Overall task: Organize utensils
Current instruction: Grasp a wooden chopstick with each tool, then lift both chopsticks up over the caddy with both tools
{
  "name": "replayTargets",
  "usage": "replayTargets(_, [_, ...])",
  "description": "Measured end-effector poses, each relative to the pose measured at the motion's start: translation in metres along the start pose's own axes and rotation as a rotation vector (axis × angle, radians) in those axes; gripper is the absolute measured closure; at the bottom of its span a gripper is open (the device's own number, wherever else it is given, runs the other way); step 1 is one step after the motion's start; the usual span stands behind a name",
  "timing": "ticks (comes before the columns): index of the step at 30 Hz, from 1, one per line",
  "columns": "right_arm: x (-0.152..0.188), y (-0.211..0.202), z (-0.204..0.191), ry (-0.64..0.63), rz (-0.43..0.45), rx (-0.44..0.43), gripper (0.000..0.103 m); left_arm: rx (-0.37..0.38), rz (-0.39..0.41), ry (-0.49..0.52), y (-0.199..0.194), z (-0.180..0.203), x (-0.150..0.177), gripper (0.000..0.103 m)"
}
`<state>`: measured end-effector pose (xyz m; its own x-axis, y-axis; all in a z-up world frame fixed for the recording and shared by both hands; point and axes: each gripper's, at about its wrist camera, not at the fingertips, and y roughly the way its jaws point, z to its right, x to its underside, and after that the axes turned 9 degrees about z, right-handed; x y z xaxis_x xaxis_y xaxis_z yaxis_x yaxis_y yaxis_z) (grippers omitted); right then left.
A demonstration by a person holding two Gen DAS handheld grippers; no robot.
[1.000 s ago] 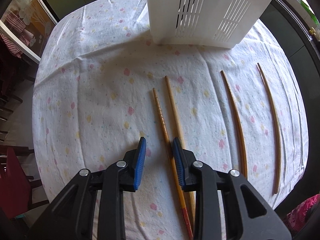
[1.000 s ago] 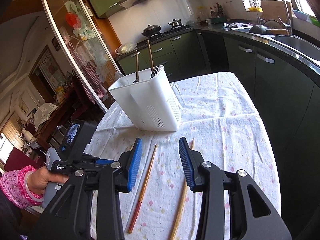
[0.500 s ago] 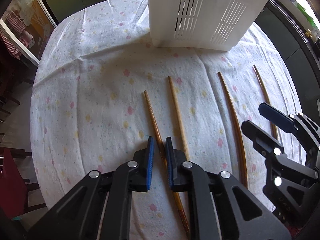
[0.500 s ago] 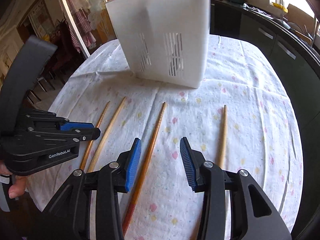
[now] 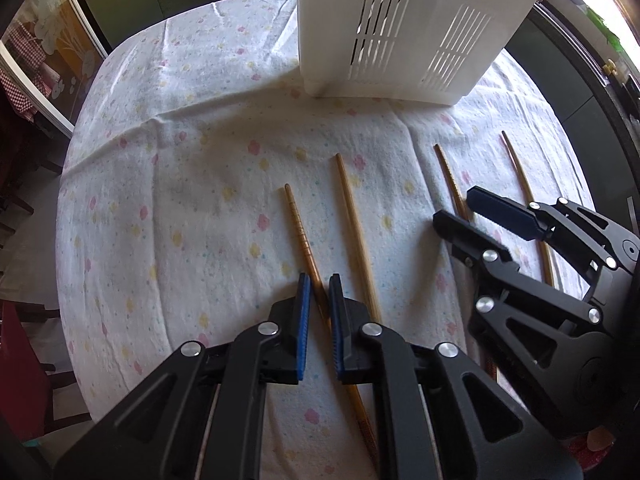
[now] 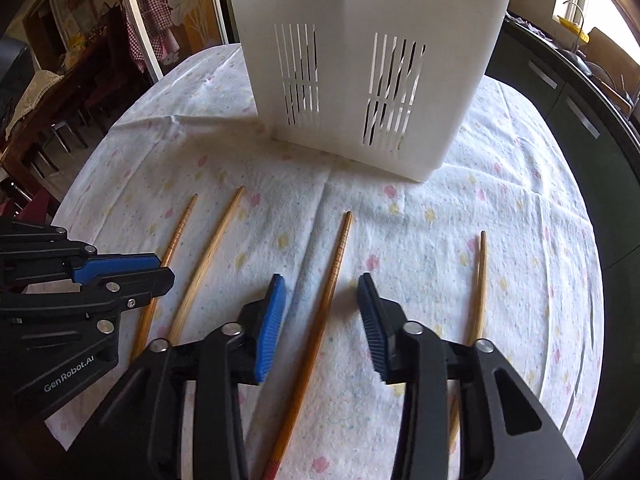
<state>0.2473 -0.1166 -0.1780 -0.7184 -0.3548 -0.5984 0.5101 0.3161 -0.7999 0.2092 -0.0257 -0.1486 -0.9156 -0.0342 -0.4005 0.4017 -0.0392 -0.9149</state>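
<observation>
1. Kitchen cabinets (image 5: 120,4) fill the upper left of the left wrist view behind a bench covered by a flowered tablecloth (image 5: 180,208); only the right wrist view shows a sink faucet (image 6: 576,20) at upper right.
2. At top centre a white slotted utensil holder (image 6: 360,60) stands on the cloth, with four chopsticks lying below it.
3. Left tongs (image 5: 318,320) sit low at lower centre, nearly closed around the ridged brown chopstick (image 5: 300,232); whether the pads touch it I cannot tell.
4. Just right of it lies the pale chopstick (image 5: 354,220).
5. The right wrist view alone shows the right tongs (image 6: 322,320) spread wide, straddling the dark ridged chopstick (image 6: 336,268) without touching it.
6. In the left wrist view that tool's black frame covers the lower part of this stick.
7. The thin chopstick (image 6: 480,280) lies at far right, partly hidden by the right finger.
</observation>
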Motion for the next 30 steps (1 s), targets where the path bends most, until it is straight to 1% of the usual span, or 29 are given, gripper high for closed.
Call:
replayTargets(1, [0.000,0.000,0.004,0.013,-0.003,-0.005,0.093,0.003,-0.001,0.000,0.000,-0.001,-0.001,0.094])
replayTargets(2, [0.000,0.000,0.008,0.029,-0.005,-0.017,0.096,0.006,-0.001,0.000,0.000,-0.002,-0.001,0.094])
replayTargets(5, [0.001,-0.007,0.015,0.065,0.011,-0.048,0.097,0.015,0.000,-0.010,0.000,-0.005,-0.002,0.094])
replayTargets(9, [-0.001,-0.037,0.024,0.111,0.081,-0.114,0.097,0.037,0.003,-0.023,-0.004,-0.010,-0.003,0.096])
replayTargets(14, [-0.007,-0.090,0.035,0.134,0.200,-0.167,0.097,0.050,0.069,-0.003,-0.032,-0.013,-0.006,0.097])
replayTargets(18, [-0.007,-0.124,0.039,0.136,0.267,-0.186,0.097,0.057,0.125,0.021,-0.059,-0.012,-0.006,0.097])
replayTargets(24, [-0.004,-0.154,0.042,0.128,0.320,-0.201,0.097,0.062,0.203,0.055,-0.096,-0.005,0.000,0.097])
replayTargets(30, [-0.005,-0.172,0.041,0.125,0.357,-0.211,0.097,0.073,0.253,0.068,-0.121,0.002,0.002,0.097])
